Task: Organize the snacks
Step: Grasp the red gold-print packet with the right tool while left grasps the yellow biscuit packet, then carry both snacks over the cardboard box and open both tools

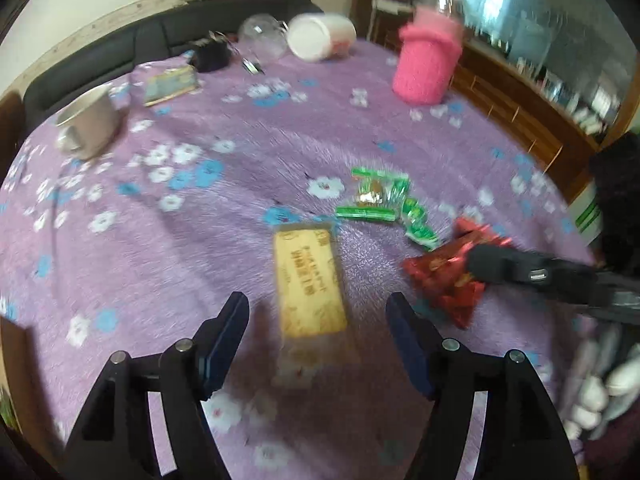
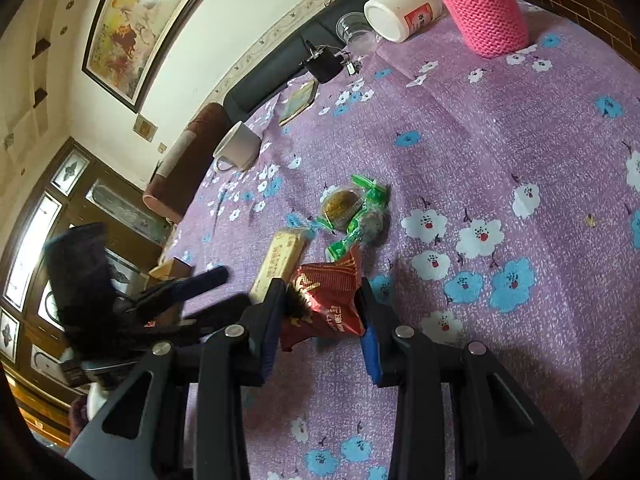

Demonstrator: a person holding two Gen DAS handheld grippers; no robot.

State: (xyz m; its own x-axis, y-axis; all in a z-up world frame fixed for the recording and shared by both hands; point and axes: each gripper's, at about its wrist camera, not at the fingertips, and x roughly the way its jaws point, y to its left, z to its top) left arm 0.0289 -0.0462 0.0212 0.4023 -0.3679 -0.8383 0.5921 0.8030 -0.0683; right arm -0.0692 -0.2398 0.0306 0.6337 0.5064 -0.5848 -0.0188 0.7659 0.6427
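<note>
A yellow snack bar (image 1: 309, 280) lies on the purple flowered tablecloth (image 1: 200, 220) just ahead of my open, empty left gripper (image 1: 316, 308). Green-wrapped snacks (image 1: 376, 198) lie beyond it. My right gripper (image 2: 320, 296) has closed on a red snack packet (image 2: 328, 304), which sits between its fingers on the cloth. In the left wrist view the red packet (image 1: 444, 280) is at the right with the right gripper (image 1: 500, 266) on it. The yellow bar (image 2: 280, 260) and the green-wrapped snacks (image 2: 352, 212) also show in the right wrist view, and the left gripper (image 2: 192, 284) comes in from the left.
At the table's far side stand a pink knitted container (image 1: 428, 64), a tipped white jar (image 1: 320, 36), a clear cup (image 1: 262, 36), a black object (image 1: 212, 56), a small box (image 1: 170, 86) and a metal mug (image 1: 86, 126). A dark sofa (image 1: 100, 60) lies behind.
</note>
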